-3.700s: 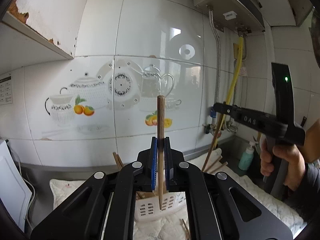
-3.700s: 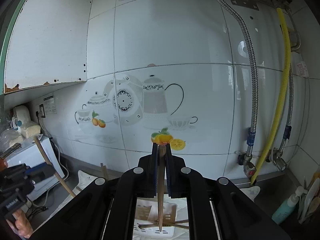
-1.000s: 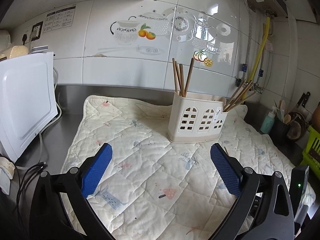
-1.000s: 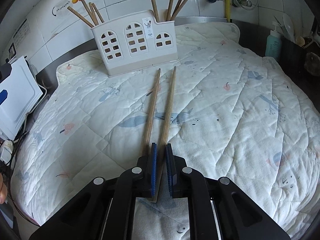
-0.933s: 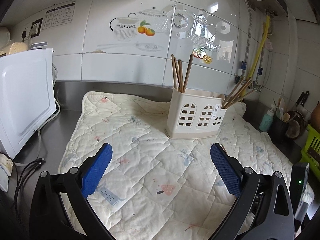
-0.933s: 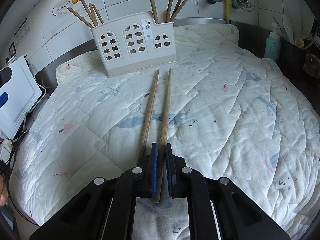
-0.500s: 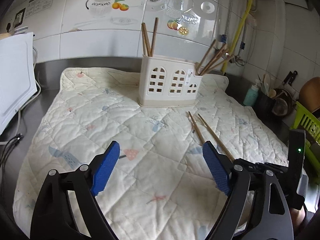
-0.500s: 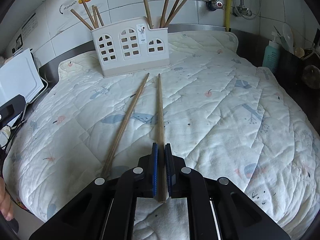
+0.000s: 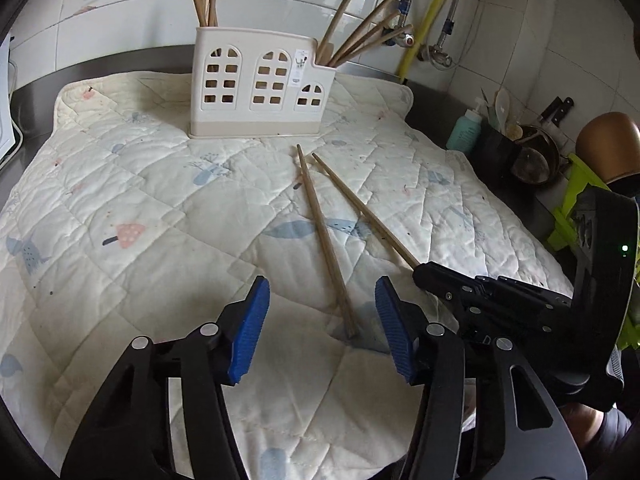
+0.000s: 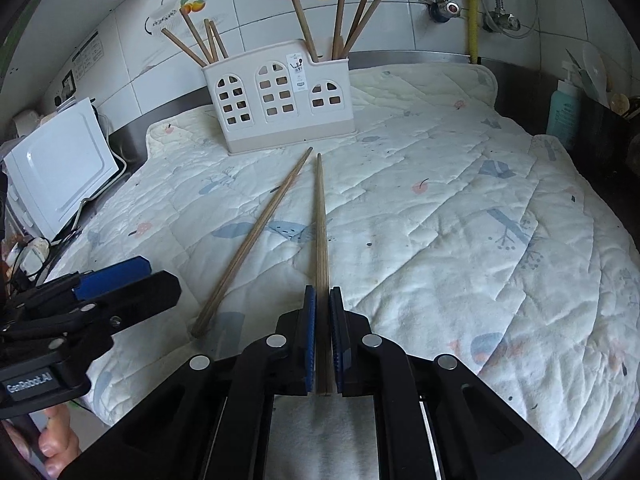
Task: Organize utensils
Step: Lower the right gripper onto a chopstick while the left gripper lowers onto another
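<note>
Two wooden chopsticks lie on the quilted mat (image 9: 140, 200). My right gripper (image 10: 322, 312) is shut on the thick end of the right chopstick (image 10: 320, 216), which points toward the white utensil holder (image 10: 280, 96). The loose chopstick (image 9: 324, 240) lies between the blue pads of my left gripper (image 9: 320, 300), whose jaws are closing but stand clear of it. That same loose chopstick (image 10: 252, 244) shows in the right wrist view, with the left gripper (image 10: 108, 280) just left of its thick end. The holder (image 9: 260, 84) has several chopsticks standing in its end compartments.
A white appliance (image 10: 60, 168) stands left of the mat. A teal bottle (image 9: 464, 130), a dark pot (image 9: 532, 156) with tools and a green rack (image 9: 576, 200) crowd the right side. The tiled wall and pipes (image 9: 432, 12) rise behind the holder.
My left gripper came down and to the right over the loose chopstick's thick end, its jaws narrowing. The right gripper swung its held chopstick slightly away from the loose one.
</note>
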`<state>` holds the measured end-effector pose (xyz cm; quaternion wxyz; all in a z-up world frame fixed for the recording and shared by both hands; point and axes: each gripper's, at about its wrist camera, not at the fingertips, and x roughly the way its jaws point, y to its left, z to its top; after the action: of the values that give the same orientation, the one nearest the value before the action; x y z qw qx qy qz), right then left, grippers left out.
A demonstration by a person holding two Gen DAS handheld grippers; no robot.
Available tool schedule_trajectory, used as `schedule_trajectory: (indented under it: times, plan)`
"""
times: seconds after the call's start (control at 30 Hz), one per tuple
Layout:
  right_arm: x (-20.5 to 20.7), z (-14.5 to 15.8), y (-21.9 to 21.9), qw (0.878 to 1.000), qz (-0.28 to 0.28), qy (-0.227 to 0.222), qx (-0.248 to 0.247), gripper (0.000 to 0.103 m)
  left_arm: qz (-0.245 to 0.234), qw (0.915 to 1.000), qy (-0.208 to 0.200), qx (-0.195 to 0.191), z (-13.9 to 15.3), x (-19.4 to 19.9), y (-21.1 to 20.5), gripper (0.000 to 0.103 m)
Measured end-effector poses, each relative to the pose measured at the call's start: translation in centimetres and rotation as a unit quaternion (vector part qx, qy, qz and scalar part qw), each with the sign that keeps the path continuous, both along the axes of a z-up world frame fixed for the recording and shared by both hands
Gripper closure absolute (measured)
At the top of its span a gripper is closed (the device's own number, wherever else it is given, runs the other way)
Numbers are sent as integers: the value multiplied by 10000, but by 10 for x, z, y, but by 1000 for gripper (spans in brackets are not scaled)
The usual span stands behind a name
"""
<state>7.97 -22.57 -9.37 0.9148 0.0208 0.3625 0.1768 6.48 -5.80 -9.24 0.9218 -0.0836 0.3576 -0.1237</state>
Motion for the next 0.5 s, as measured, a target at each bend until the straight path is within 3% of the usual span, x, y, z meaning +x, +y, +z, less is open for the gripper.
schedule_trajectory:
  times: [0.13,0.5]
  plan:
    - [1,0,-15,9999,1,-4,119,96,-137,9998,135,3,-8,11,-15,71]
    - [0,4,-29,9996,40,-133,233,96,30,9994,320,109,-19,26,-28,80]
